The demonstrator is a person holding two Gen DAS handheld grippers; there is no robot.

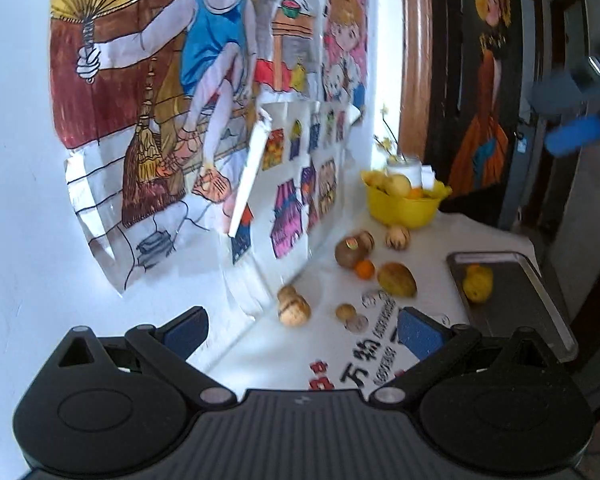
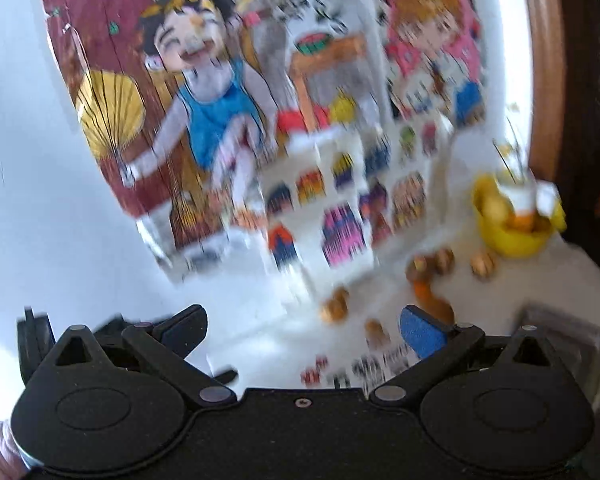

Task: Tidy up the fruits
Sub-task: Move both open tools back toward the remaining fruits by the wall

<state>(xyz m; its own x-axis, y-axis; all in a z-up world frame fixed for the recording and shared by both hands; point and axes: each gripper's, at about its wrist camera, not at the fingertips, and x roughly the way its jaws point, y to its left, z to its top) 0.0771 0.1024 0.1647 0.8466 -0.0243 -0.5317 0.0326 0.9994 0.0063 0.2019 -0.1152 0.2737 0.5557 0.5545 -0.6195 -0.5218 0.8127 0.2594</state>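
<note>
Several fruits lie loose on the white table: a striped beige one (image 1: 293, 307), a small brown one (image 1: 345, 312), a yellow-brown one (image 1: 396, 279), a small orange (image 1: 364, 269), a kiwi with a sticker (image 1: 350, 253). A yellow fruit (image 1: 477, 283) sits in the metal tray (image 1: 544, 300) at right. A yellow bowl (image 1: 402, 210) at the back holds more fruit. My left gripper (image 1: 300, 330) is open and holds nothing, above the table's near edge. My right gripper (image 2: 302, 330) is open too; its blurred view shows the same fruits (image 2: 334, 306) and bowl (image 2: 512, 236). Its blue fingers (image 1: 572, 136) show at the far right of the left wrist view.
Children's drawings (image 1: 204, 92) hang on the white wall along the table's left side, one sheet (image 1: 252, 168) peeling outward. A white cup with yellow flowers (image 1: 404, 166) stands behind the bowl. A dark painting (image 1: 484, 80) leans at the back right. The table carries printed lettering (image 1: 364, 356).
</note>
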